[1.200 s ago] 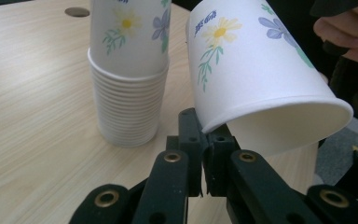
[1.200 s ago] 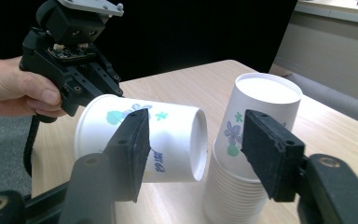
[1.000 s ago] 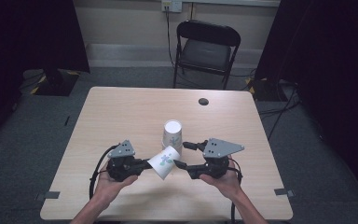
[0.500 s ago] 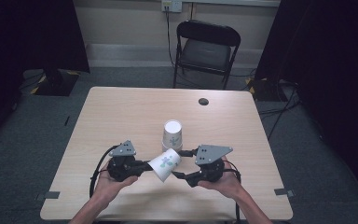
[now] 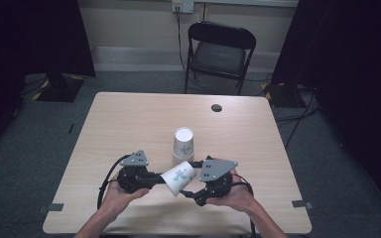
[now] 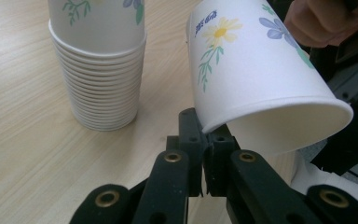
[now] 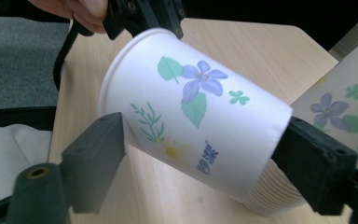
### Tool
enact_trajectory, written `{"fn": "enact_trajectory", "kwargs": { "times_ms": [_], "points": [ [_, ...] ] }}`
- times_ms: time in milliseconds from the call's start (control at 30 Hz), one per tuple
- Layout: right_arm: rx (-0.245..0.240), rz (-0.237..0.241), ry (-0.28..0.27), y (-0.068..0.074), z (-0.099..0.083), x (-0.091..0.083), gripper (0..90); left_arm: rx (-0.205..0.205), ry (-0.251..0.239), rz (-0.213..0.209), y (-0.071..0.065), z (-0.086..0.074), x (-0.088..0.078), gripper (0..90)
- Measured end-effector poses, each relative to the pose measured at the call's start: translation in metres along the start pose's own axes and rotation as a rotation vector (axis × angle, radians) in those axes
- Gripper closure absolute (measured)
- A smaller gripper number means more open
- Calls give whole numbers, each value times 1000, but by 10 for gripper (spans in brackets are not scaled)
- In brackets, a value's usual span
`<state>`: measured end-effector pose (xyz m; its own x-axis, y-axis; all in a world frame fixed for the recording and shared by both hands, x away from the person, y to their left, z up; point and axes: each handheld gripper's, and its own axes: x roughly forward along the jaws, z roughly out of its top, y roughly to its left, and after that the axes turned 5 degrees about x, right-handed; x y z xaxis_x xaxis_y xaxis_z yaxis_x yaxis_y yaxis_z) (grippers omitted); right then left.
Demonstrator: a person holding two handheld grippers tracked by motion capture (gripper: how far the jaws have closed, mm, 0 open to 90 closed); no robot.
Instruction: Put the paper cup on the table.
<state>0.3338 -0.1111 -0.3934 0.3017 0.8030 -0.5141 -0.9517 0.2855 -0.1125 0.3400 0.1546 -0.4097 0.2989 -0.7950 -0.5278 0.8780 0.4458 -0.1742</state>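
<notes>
Where the two grippers meet near the table's six o'clock edge, I see a single paper cup [image 5: 178,177] held off the tabletop, lying tilted. In the high view its long axis runs from about seven to one o'clock, the open mouth toward seven and the closed base toward one, next to the stack [image 5: 183,144].

My left gripper [image 5: 155,179] has its jaws nearly together, pinching the cup's rolled rim; in the left gripper view [image 6: 205,154] the thin wall sits clamped between the two black tips, with the cup body [image 6: 251,70] leaning away above them. My right gripper [image 5: 194,191] is spread wide, and in the right gripper view [image 7: 200,158] one jaw is at the rim end and the other at the base end of the cup [image 7: 191,126]. Both look to be touching, though I cannot tell how firmly.

The cup is smooth white paper, a tapered cone printed with purple flowers, green leaves, a yellow daisy and small blue lettering. The stack, at twelve o'clock from the cup, stands upside down as many nested cups with ribbed layered rims [image 6: 100,100]. The table [image 5: 129,124] is pale wood-grain laminate.
</notes>
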Motion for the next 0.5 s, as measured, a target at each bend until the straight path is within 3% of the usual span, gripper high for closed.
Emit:
{"fn": "enact_trajectory", "kwargs": {
  "times_ms": [167,333,400,500],
  "points": [
    [-15,-9,24,1,-3,2,204,-10,5,4,1,0,-1,881],
    [-11,-36,-46,-2,3,-6,222,-19,19,-9,2,0,1,881],
    [-49,-73,-45,0,7,-9,228,-20,22,-14,1,-1,2,880],
    [-36,-25,-85,-1,14,-14,239,-24,25,-22,1,-1,3,880]
  ]
}}
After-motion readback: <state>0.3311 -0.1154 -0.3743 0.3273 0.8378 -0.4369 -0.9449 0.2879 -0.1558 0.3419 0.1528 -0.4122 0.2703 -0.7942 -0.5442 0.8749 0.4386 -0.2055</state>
